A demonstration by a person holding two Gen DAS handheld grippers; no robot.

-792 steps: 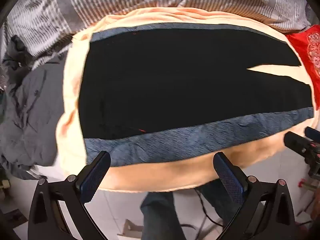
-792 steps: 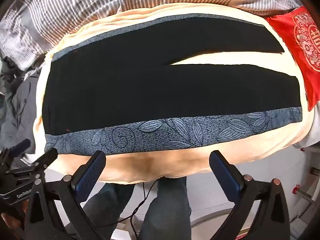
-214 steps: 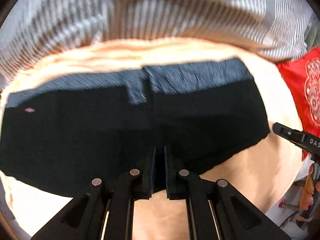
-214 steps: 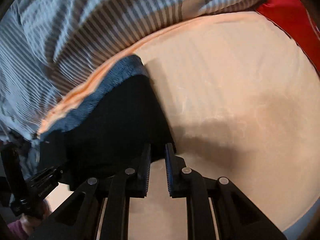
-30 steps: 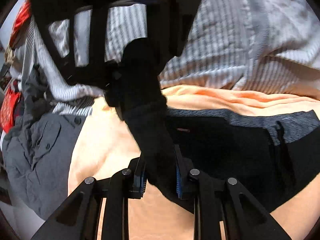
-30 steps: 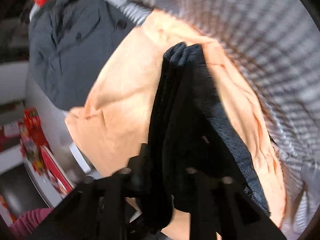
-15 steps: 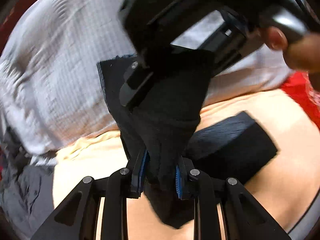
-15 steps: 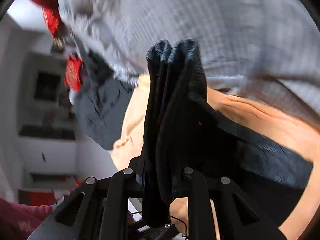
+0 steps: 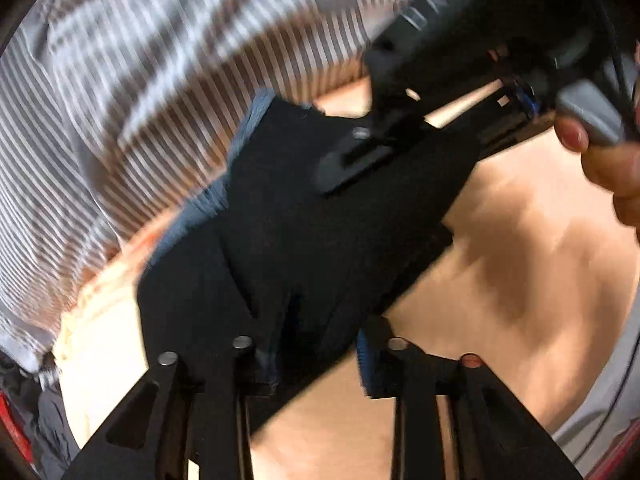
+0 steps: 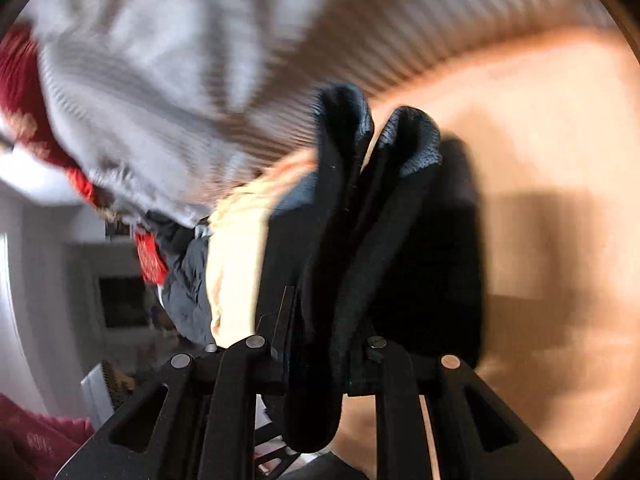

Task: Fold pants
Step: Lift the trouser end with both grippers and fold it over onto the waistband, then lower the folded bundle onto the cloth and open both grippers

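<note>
The black pants (image 9: 320,232) with a blue-grey patterned edge are folded into a thick bundle above the peach blanket (image 9: 520,264). My left gripper (image 9: 318,354) is shut on the near end of the bundle. My right gripper (image 10: 320,354) is shut on several folded layers of the pants (image 10: 360,208), whose rolled ends stick up in front of its camera. In the left wrist view the right gripper (image 9: 356,160) clamps the far end of the bundle, with the person's hand (image 9: 608,160) behind it. Both views are blurred by motion.
A grey-and-white striped duvet (image 9: 120,92) lies behind the blanket. A dark grey garment (image 10: 188,296) and red fabric (image 10: 150,258) lie past the blanket's left edge. The room's floor and wall (image 10: 52,264) show beyond.
Both grippers have swung round with the folded bundle between them. The bundle has come lower and now stretches across the blanket.
</note>
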